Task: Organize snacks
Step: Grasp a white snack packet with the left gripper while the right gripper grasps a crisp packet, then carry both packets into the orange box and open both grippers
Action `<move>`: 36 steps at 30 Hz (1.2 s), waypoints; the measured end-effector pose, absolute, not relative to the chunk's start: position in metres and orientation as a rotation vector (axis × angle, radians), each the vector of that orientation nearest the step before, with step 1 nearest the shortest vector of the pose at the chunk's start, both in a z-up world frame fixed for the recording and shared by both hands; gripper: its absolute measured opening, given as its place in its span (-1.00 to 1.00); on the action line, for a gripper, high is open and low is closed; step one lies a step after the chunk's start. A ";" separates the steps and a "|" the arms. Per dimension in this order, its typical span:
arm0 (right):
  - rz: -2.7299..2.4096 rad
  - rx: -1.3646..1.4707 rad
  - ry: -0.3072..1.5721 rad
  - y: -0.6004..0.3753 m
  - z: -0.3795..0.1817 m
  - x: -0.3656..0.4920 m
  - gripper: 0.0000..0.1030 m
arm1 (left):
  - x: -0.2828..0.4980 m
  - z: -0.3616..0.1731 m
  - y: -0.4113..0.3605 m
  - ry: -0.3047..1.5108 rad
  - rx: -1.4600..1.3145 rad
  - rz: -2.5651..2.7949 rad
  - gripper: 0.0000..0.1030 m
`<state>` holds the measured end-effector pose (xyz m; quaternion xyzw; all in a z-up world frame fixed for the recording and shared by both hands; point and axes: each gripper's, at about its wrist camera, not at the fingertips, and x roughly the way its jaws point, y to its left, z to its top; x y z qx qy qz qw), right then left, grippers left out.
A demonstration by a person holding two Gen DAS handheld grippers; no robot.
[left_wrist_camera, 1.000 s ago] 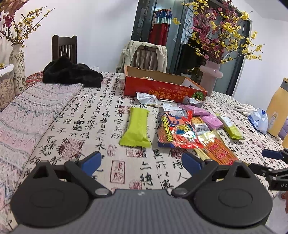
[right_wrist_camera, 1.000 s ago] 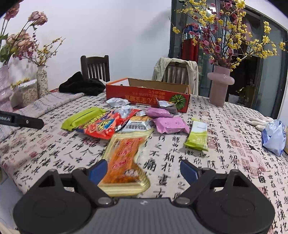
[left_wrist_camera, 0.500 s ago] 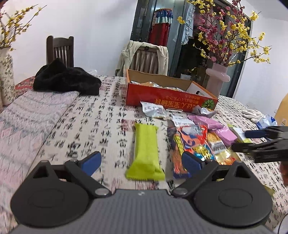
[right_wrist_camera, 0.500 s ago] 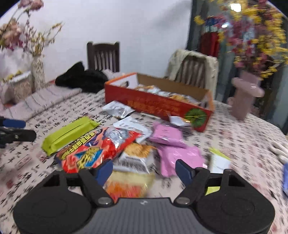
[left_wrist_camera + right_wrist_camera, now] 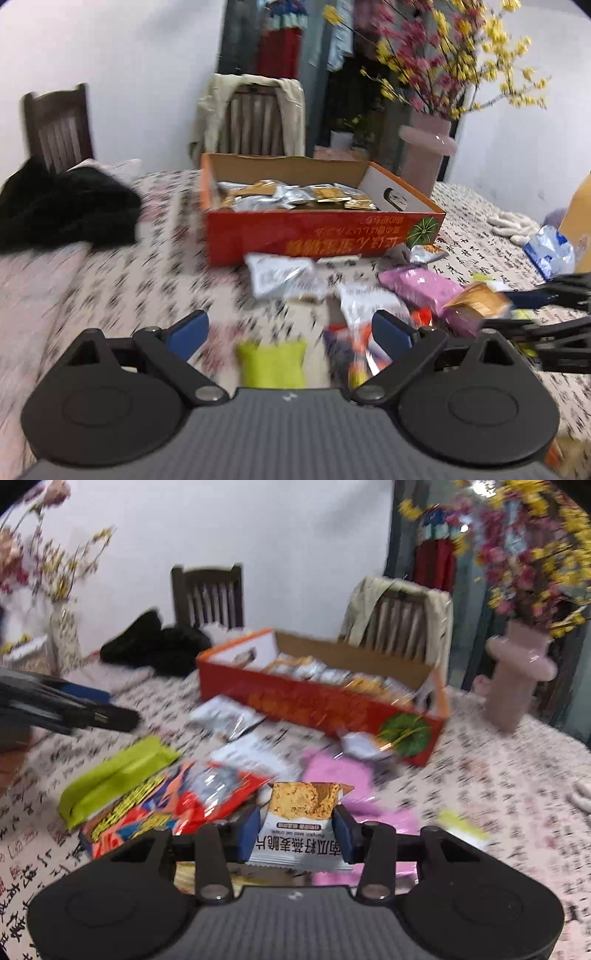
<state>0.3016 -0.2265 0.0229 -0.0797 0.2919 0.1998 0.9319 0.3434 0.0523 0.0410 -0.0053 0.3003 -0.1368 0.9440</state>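
Note:
My right gripper (image 5: 297,830) is shut on a white and orange oat crisp packet (image 5: 301,827) and holds it above the snack pile; it also shows in the left wrist view (image 5: 476,301). My left gripper (image 5: 290,330) is open and empty above a lime green packet (image 5: 272,363). An open orange cardboard box (image 5: 317,232) with several silver and gold packets inside stands behind the pile, also in the right wrist view (image 5: 314,701). A red and blue bag (image 5: 166,805), pink packets (image 5: 421,286) and a silver packet (image 5: 280,277) lie loose on the tablecloth.
A pink vase of flowers (image 5: 426,151) stands behind the box on the right. A black garment (image 5: 62,210) lies at the back left. Two chairs (image 5: 255,114) stand behind the table. A blue and white bag (image 5: 550,251) and white gloves (image 5: 513,223) lie at the right.
My right gripper has closed on the oat crisp packet and lifted it. My left gripper has moved forward over the green packet, toward the box. Both views are motion blurred.

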 end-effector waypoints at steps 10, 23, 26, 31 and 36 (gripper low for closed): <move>0.377 -0.139 0.560 -0.278 0.032 0.314 -0.18 | 0.456 0.006 0.012 0.724 0.070 -0.229 0.62; 0.414 -0.106 0.549 -0.283 0.024 0.311 -0.18 | 0.410 0.036 0.020 0.642 0.007 -0.242 -0.07; 0.415 -0.105 0.532 -0.284 0.029 0.299 -0.18 | 0.371 0.056 0.026 0.575 -0.020 -0.254 -0.07; 0.411 -0.102 0.507 -0.282 0.037 0.274 -0.18 | 0.320 0.079 0.035 0.511 -0.063 -0.269 -0.07; 0.421 -0.086 0.489 -0.278 0.039 0.246 -0.18 | 0.280 0.088 0.044 0.478 -0.095 -0.247 -0.07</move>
